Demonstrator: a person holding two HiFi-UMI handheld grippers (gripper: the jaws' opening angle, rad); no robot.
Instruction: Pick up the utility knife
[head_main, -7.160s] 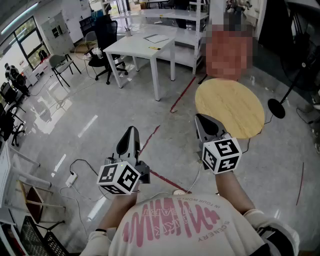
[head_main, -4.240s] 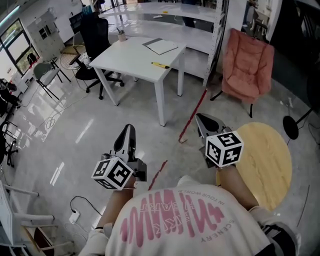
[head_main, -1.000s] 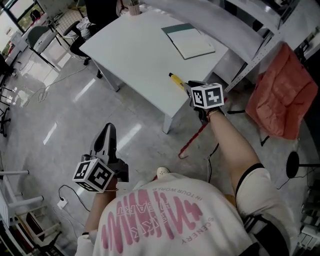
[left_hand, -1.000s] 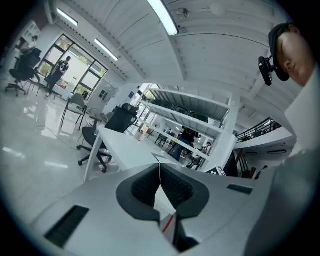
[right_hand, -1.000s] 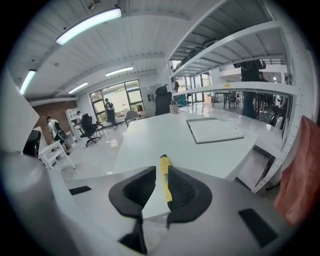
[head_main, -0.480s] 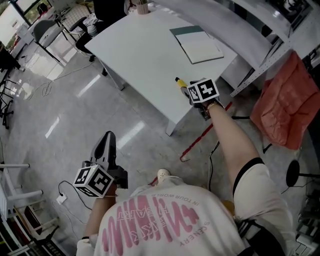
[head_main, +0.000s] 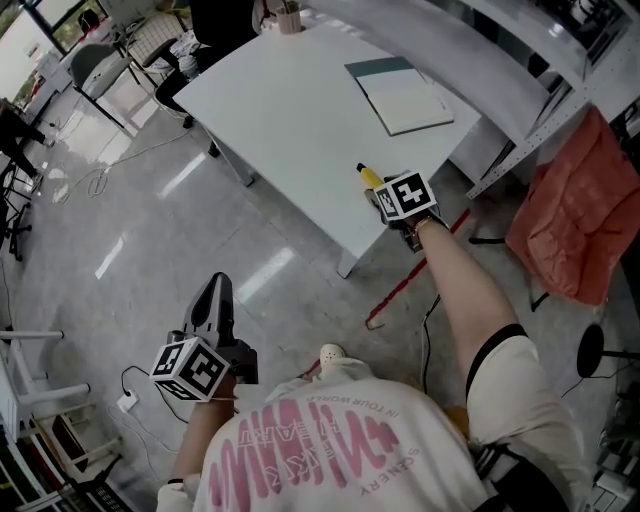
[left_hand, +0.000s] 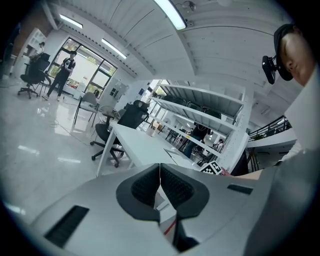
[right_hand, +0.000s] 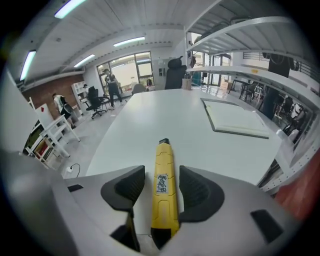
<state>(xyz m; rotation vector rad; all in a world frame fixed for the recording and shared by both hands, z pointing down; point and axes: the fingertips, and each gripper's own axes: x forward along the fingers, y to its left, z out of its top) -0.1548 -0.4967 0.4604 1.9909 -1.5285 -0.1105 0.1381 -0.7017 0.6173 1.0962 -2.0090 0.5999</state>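
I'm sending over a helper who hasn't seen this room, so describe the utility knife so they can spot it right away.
Find the white table with a notebook on it. The utility knife lies flat near the table's near corner, between the opening jaws of the right gripper, not yet gripped. It is the only yellow thing on the tabletop: slim, with a black tip.

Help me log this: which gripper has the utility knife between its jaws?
The right gripper: its jaws are opening astride the yellow utility knife; the left gripper is shut, empty.
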